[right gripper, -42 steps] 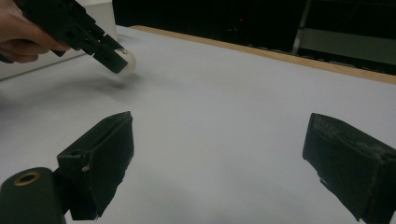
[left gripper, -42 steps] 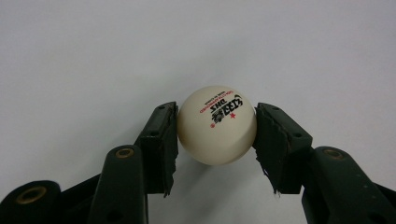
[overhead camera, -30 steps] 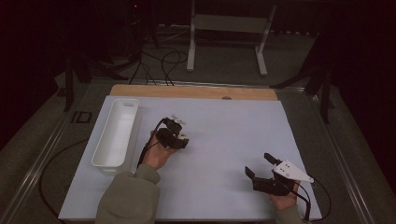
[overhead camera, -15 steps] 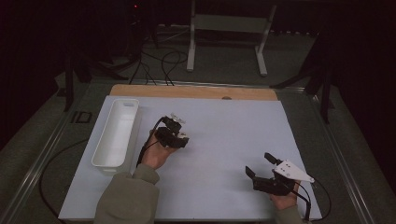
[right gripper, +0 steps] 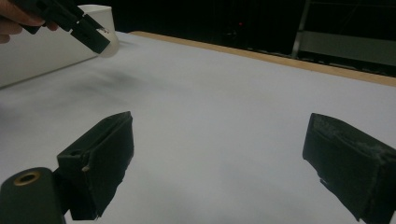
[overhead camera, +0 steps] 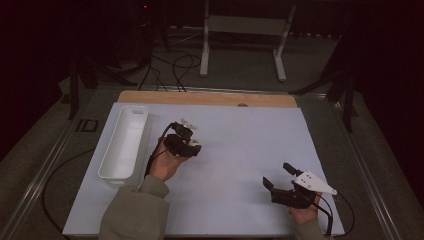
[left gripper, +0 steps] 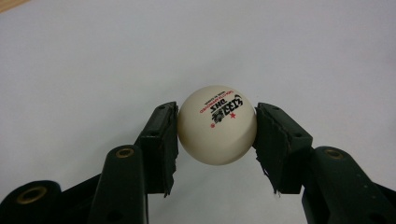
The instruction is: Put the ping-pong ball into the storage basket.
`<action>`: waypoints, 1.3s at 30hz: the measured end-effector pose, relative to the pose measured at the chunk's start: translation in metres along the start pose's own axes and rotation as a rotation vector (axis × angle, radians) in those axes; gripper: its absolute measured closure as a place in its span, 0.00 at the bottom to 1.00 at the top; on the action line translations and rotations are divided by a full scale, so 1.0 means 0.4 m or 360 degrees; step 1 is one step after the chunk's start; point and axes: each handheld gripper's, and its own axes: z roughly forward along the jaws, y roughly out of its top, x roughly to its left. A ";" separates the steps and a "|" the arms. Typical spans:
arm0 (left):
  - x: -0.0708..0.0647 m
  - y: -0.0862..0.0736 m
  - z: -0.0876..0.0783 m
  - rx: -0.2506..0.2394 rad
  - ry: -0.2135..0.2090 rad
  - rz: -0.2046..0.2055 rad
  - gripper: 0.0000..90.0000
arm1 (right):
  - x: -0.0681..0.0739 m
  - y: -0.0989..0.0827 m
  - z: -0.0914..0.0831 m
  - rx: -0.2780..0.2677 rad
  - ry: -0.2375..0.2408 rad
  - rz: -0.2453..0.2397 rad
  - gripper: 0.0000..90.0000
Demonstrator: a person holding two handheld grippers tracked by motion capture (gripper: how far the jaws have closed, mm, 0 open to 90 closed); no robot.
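My left gripper (left gripper: 217, 133) clamps white ping-pong ball (left gripper: 217, 125) between both pads, above white table sheet (overhead camera: 240, 145), right of white bin (overhead camera: 125, 142). My right gripper (right gripper: 219, 163) gapes wide, nothing between pads, near sheet's right front corner.

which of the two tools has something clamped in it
The left tool, beside the white bin: its pads press both sides of a white table tennis ball. The right tool stands wide open over the bare white table.
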 end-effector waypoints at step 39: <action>0.028 -0.016 -0.070 -0.0045 -0.0049 -0.0002 0.57 | -0.003 0.002 0.007 -0.0014 -0.0004 -0.0016 0.10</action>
